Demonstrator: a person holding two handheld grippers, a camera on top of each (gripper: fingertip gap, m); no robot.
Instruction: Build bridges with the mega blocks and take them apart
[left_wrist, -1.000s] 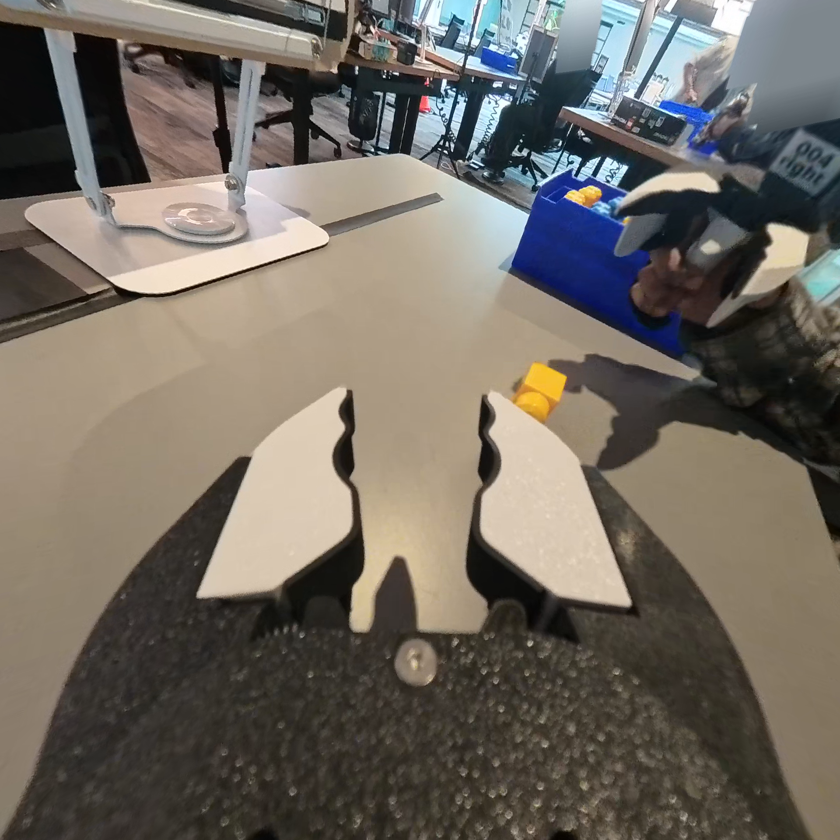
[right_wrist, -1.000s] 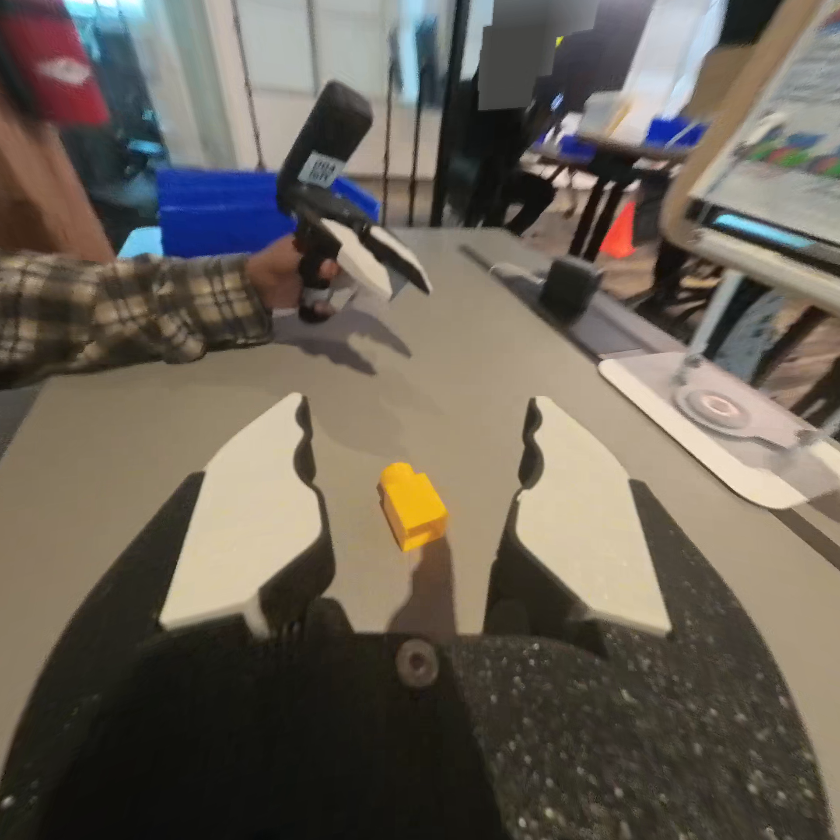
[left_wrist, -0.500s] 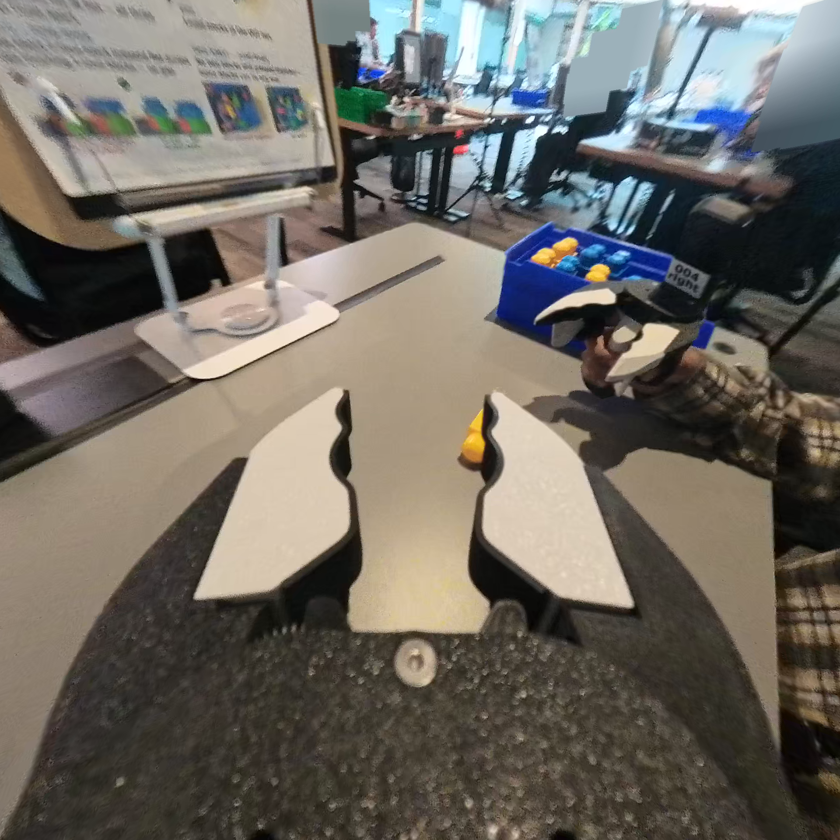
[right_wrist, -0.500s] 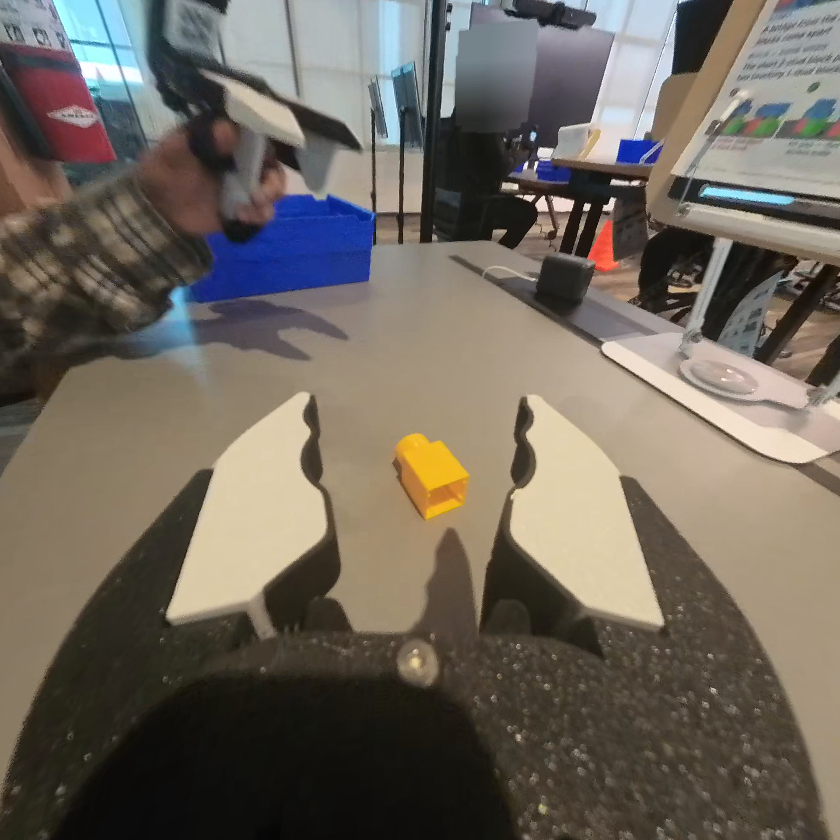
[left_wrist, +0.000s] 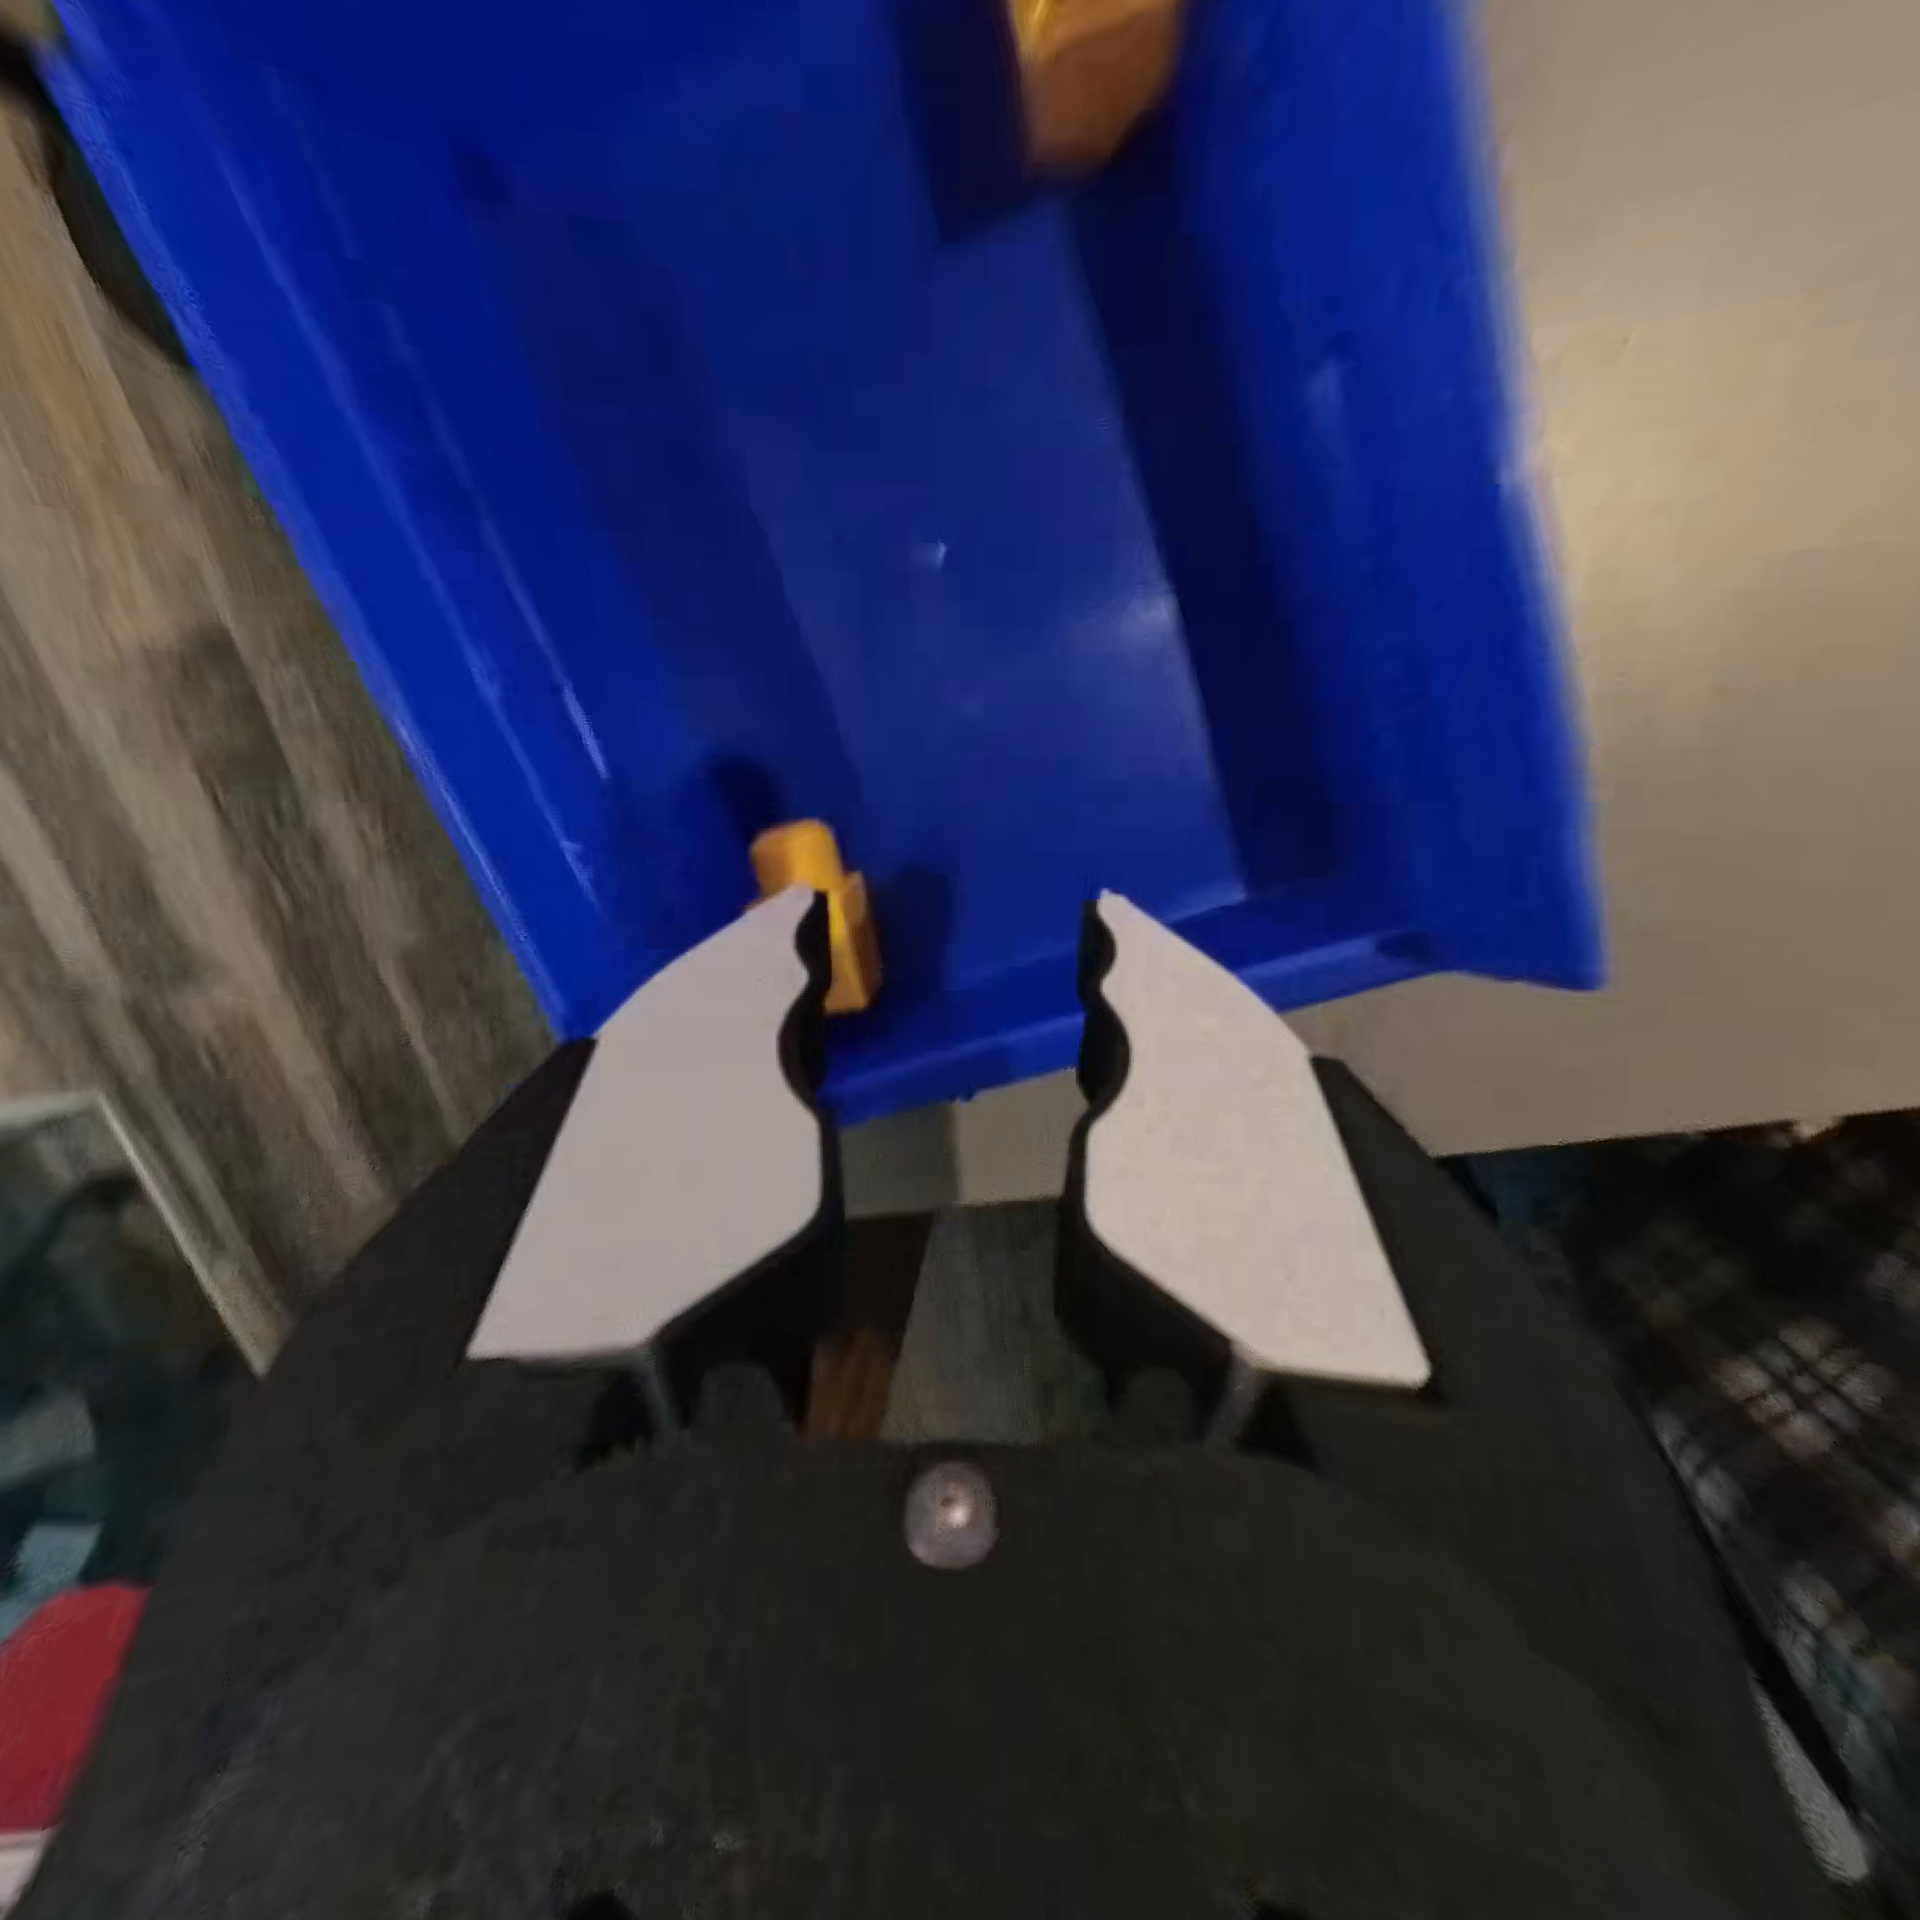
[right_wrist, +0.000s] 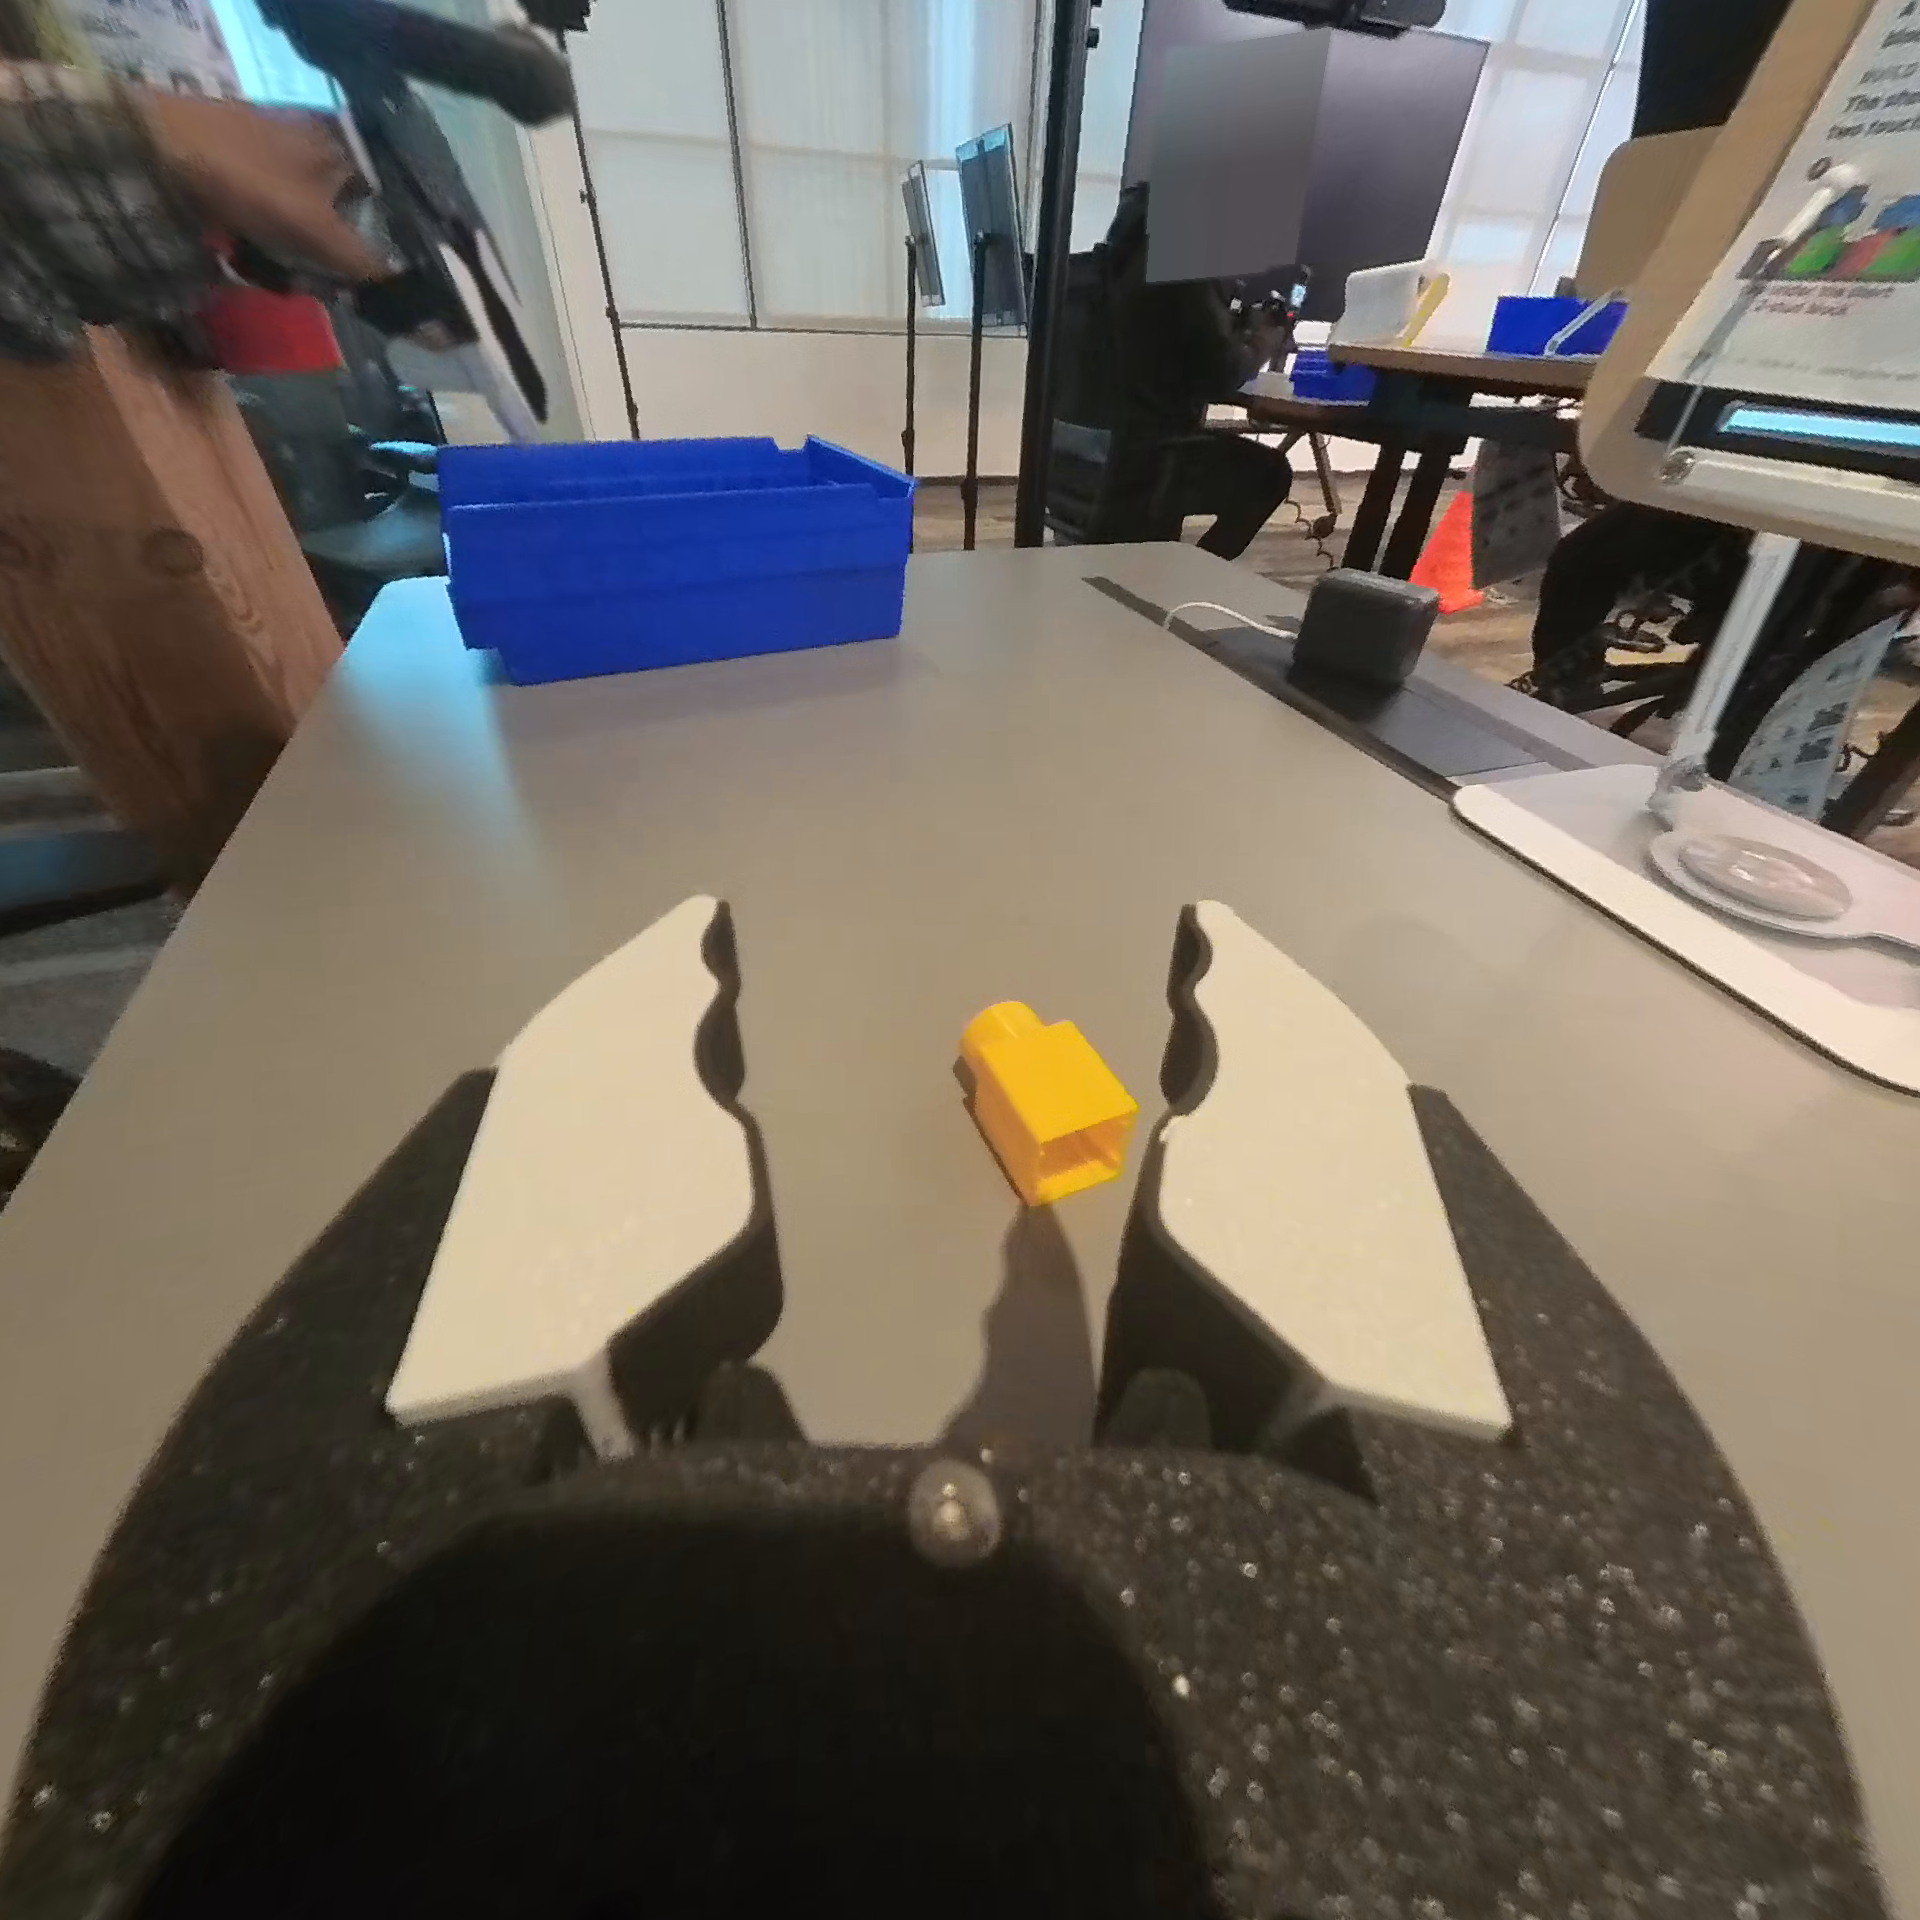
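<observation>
A: Left wrist view, item one?

B: Left gripper (left_wrist: 951, 914), jaws parted, nothing between them. It hangs over the blue bin (left_wrist: 1039, 582), looking steeply down into it; my guess is that it is there to pick a block.

A: Bin contents?

B: Small orange-yellow block (left_wrist: 821, 914) on the bin floor, at 10 o'clock from the fingertips, partly behind the left finger. A second orange-yellow piece (left_wrist: 1091, 73) at 12 o'clock, top edge, too blurred to make out. The whole view is smeared.

A: Right wrist view?

B: Right gripper (right_wrist: 951, 920), jaws wide apart, holding nothing, low over the grey table (right_wrist: 935, 748). Yellow block (right_wrist: 1044, 1101) lies on its side between the fingers, nearer the right one, hollow base toward the camera. That placement probably suits a squeeze across its flat sides.

A: Bin there?

B: At 11 o'clock, far edge of the table, well apart from the block. No bridge stands; building looks barely begun.
</observation>
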